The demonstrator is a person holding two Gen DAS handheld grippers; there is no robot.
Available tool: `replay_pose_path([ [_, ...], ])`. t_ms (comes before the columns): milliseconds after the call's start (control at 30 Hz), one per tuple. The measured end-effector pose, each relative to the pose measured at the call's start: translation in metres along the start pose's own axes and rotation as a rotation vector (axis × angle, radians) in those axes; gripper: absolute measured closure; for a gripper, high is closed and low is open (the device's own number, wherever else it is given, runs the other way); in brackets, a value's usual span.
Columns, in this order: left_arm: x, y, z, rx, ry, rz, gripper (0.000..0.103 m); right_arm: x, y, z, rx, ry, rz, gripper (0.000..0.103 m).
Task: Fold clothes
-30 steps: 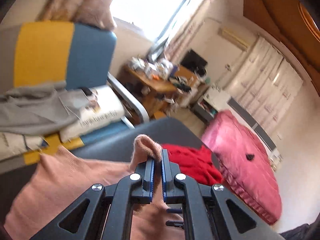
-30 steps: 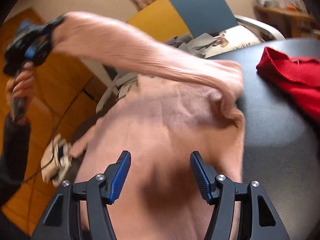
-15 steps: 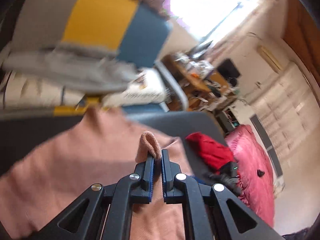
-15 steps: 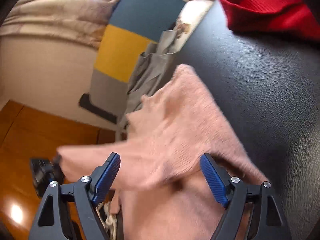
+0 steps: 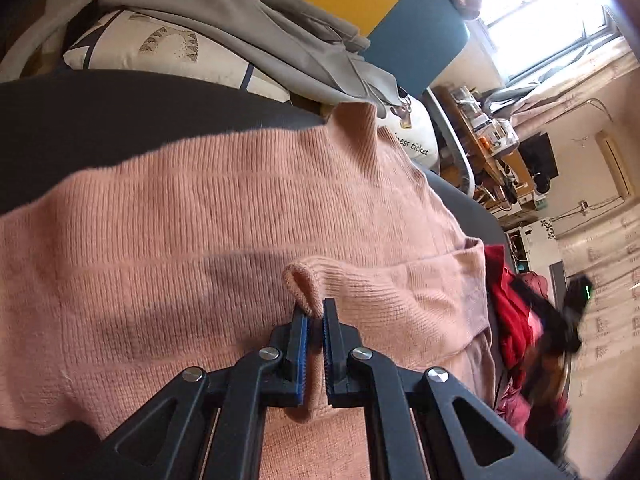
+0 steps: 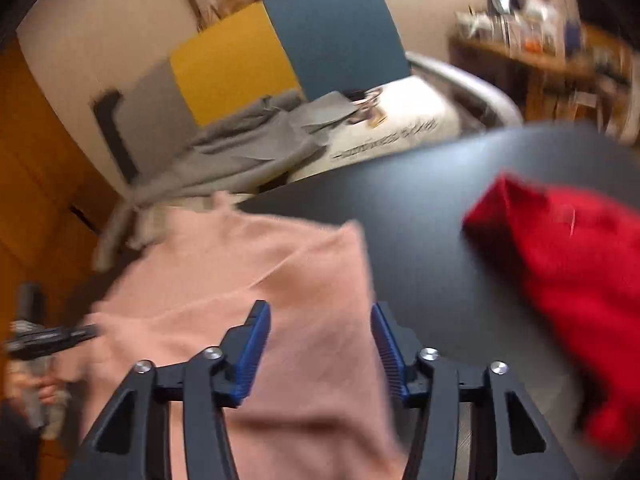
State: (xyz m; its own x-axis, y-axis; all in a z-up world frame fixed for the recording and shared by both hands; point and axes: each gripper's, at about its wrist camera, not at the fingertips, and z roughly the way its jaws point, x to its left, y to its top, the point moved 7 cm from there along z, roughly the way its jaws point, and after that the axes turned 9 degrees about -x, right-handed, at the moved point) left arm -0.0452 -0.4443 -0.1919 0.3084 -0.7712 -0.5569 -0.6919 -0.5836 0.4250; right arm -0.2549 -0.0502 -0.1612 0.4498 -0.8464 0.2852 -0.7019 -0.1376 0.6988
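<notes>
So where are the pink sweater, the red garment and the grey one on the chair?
pink sweater (image 5: 224, 216), left wrist view, flat knitted body.
red garment (image 6: 568, 256), right wrist view, middle of the heap.
grey garment (image 6: 248, 152), right wrist view, crumpled middle.

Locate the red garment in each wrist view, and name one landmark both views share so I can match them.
Left wrist: the red garment sits at the right edge, past the pink sweater, partly behind a blurred dark shape.
Right wrist: the red garment lies at the right on the dark table, apart from the pink sweater.
Shared landmark: the yellow-and-blue chair back behind the table.
</notes>
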Motion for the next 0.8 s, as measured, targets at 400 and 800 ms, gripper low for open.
replay_pose_path([
  [400,-0.007,0.001,-0.017,-0.090,0.009,0.114,0.098,-0.009,0.015,0.102,0.192,-0.094,-0.151,0.089],
  [800,0.030,0.007,-0.006,-0.044,-0.008,-0.081,0.095,-0.034,0.017,0.104,0.089,-0.148,-0.050,0.089],
])
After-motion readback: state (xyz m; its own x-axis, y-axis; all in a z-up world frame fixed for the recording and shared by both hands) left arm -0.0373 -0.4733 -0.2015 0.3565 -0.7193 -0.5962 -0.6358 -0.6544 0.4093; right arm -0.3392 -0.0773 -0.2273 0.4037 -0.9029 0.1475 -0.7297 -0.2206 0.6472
